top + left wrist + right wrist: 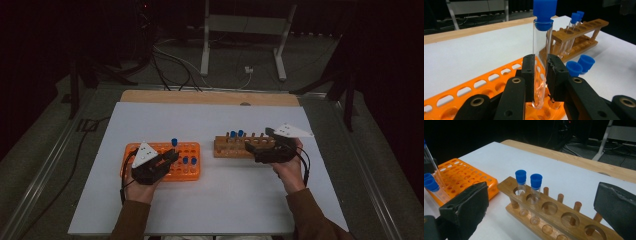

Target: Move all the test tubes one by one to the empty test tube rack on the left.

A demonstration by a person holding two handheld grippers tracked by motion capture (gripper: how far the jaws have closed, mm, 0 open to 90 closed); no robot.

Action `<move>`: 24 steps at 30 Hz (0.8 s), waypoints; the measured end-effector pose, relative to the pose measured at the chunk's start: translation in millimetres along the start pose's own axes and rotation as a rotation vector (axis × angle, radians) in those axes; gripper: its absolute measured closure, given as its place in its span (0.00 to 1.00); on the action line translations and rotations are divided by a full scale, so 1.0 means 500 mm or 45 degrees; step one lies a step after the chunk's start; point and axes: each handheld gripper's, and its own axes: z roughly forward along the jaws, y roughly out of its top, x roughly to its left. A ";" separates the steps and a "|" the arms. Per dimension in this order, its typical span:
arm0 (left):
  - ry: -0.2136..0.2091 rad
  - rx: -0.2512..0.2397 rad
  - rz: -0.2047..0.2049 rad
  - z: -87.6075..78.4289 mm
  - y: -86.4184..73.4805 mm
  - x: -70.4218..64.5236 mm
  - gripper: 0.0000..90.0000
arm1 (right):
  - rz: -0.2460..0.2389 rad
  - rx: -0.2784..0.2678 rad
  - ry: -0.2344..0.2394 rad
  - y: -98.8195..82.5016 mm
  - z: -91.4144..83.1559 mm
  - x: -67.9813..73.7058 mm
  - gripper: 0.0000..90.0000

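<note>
L gripper (541, 75) is clamped on a clear test tube (539, 62) w/ blue cap; pads press the glass low down, tube upright, its bottom just above or in a hole of the orange rack (474, 85) (can't tell which). In the high view the L gripper (167, 159) sits over that orange rack (190, 172) at table left, blue cap (174, 142) sticking up near the rack's far edge. Two more capped tubes (189, 160) stand in the rack just to the right of the jaws.

R gripper (541, 207) has its jaws spread wide, nothing between the pads, wooden rack (554, 216) in front of it. Two blue-capped tubes (528, 185) stand side by side in the wooden rack's end holes; other holes bare. In the high view the R gripper (260, 150) is at the wooden rack's (235, 148) right end. Racks sit well apart on the white table (215, 200).
</note>
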 end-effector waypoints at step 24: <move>-0.001 0.209 0.077 0.021 -0.048 -0.021 0.87 | 0.028 -0.019 0.009 -0.018 -0.023 -0.011 0.00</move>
